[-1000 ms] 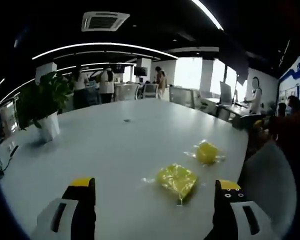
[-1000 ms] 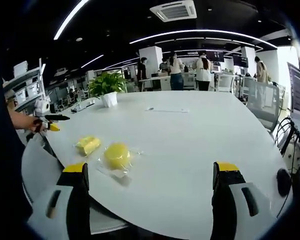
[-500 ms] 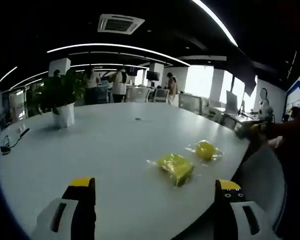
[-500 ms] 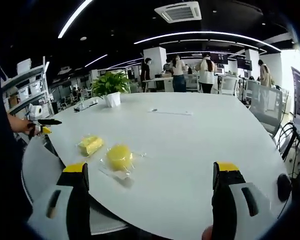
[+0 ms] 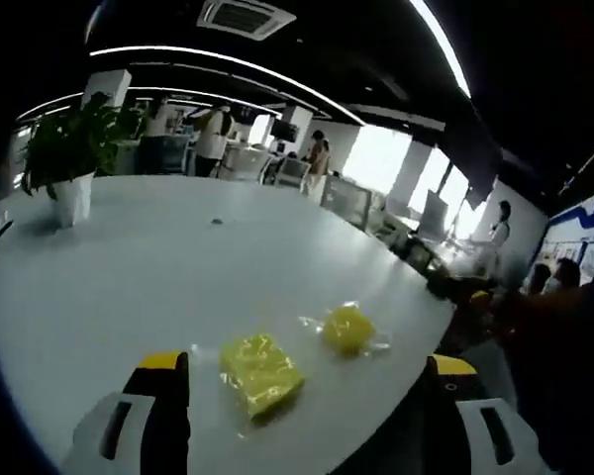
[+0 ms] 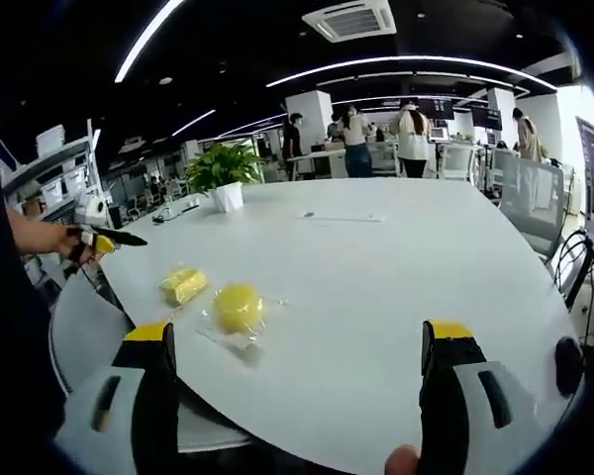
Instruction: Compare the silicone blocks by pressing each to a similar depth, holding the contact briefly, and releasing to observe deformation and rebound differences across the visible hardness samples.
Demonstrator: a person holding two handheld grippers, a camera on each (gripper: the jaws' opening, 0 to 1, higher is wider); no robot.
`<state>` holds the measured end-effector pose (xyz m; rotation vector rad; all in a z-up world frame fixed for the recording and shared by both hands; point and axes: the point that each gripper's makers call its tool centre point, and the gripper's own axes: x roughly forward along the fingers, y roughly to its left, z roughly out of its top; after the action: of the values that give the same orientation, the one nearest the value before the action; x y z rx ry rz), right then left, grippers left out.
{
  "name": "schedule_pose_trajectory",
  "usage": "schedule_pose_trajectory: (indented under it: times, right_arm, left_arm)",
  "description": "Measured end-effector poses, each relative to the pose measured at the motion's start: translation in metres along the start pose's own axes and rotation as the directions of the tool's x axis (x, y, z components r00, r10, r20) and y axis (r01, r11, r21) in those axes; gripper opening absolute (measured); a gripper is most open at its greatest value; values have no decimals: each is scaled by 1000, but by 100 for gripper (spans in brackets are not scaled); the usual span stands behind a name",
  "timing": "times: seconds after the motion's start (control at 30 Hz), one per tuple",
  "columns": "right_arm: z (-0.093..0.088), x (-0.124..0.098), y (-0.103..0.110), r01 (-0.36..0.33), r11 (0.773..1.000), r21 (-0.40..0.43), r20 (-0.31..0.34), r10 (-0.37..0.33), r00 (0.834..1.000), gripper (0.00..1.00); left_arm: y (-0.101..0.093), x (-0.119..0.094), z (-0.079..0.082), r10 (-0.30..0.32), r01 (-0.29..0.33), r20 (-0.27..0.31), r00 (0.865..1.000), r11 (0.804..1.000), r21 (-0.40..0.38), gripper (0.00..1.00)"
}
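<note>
Open-plan office w/ ceiling strip lights and people standing at the far end; a big white worktop (image 5: 129,267) carried the samples near its rounded edge. Two yellow silicone pieces sat close together, each apparently in clear wrap: a squarish block (image 5: 260,373) and a rounder block (image 5: 347,329).

Left gripper (image 5: 307,411) had jaws wide, nothing held. The squarish block lay just ahead, between the jaws, its long axis running diagonally away; the rounder one was beyond, to the right.

Right gripper (image 6: 302,381) also had jaws wide and empty. Both blocks (image 6: 183,285) (image 6: 238,308) lay left of its centre line.

Left gripper was prob. nearer, so the squarish block looked like the first press. A potted plant (image 6: 223,170) stood well apart.
</note>
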<state>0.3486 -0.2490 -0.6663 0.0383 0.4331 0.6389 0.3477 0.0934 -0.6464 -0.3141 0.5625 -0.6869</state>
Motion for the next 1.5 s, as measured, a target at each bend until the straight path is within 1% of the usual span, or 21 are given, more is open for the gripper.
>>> schedule_pose_trajectory:
  times: [0.07, 0.13, 0.2, 0.27, 0.37, 0.4, 0.47, 0.6, 0.63, 0.67, 0.77, 0.83, 0.97, 1.03, 1.07, 1.2, 1.27, 1.33, 1.37, 1.4, 1.5]
  right_arm:
    - [0, -2, -4, -3, 1000, 11, -3, 3, 1000, 97]
    - [0, -4, -6, -4, 1000, 15, -1, 4, 1000, 97]
    - [-3, -5, -7, -12, 1000, 5, -13, 12, 1000, 97]
    - [-3, -7, -12, -11, 1000, 4, -13, 11, 1000, 97]
    - [-1, -10, -17, -8, 1000, 4, -11, 8, 1000, 97]
    - [-1, -11, -18, -10, 1000, 1, -9, 10, 1000, 97]
    - [-2, -11, -21, -14, 1000, 1, -11, 14, 1000, 97]
    - [-7, -10, -23, -31, 1000, 0, -20, 31, 999, 97]
    - [-7, -10, -22, -35, 999, -2, -20, 35, 999, 97]
    - [-6, -9, -22, -41, 999, -5, -15, 41, 999, 97]
    - [-7, -6, -22, -61, 998, -24, -5, 61, 998, 97]
    - [-11, -3, -24, -71, 997, -34, -3, 71, 997, 97]
    - [-13, -3, -24, -80, 997, -21, -1, 80, 997, 97]
    - [-16, -3, -25, -88, 996, -23, -3, 88, 996, 97]
    - [-17, -3, -26, -88, 996, -24, -2, 88, 996, 97]
    - [-15, -6, -31, -87, 996, -11, -1, 87, 996, 97]
    - [-15, -6, -32, -95, 995, -14, -2, 95, 996, 97]
    - [-13, -5, -32, -100, 995, -17, -1, 100, 995, 97]
    - [-13, -5, -33, -105, 994, -14, 1, 105, 995, 97]
    - [-13, -5, -34, -106, 994, -10, 3, 106, 994, 97]
    - [-17, 0, -35, -115, 993, 4, -3, 115, 993, 97]
  left_arm:
    - [-3, 13, 1, -2, 2, -21, 1000, 1000, -11, 100]
    - [-9, 31, 0, -18, 14, -62, 998, 998, -66, 100]
    - [-12, 43, 1, -13, 6, -78, 997, 996, -93, 100]
    - [-19, 56, 9, -38, 31, -65, 997, 995, -99, 100]
    - [-23, 74, 9, -39, 28, -96, 995, 993, -112, 100]
    - [-17, 80, 8, -37, 25, -114, 993, 994, -106, 100]
    - [-17, 91, 6, -44, 30, -130, 991, 993, -114, 100]
    - [-15, 104, -2, -58, 19, -148, 987, 968, -251, 100]
    - [-16, 108, -1, -68, 23, -135, 989, 951, -307, 100]
    - [-12, 113, -3, -74, 28, -130, 989, 945, -325, 100]
    - [-6, 122, -9, -62, 13, -151, 987, 953, -302, 100]
    - [-5, 129, -19, -55, -2, -187, 981, 957, -291, 100]
    - [-3, 143, -36, -58, -25, -241, 969, 944, -328, 100]
    - [1, 152, -49, -38, -66, -283, 958, 935, -349, 100]
    - [4, 158, -50, -40, -58, -272, 961, 938, -343, 100]
    - [9, 169, -60, -13, -95, -297, 955, 933, -346, 88]
    - [11, 173, -68, -13, -115, -324, 946, 921, -373, 86]
    - [13, 175, -71, -9, -120, -329, 944, 921, -371, 83]
    - [15, 176, -69, -4, -119, -320, 947, 924, -363, 78]
    - [15, 176, -70, -6, -129, -330, 944, 913, -387, 75]
    - [10, 184, -70, -27, -117, -324, 946, 902, -415, 69]
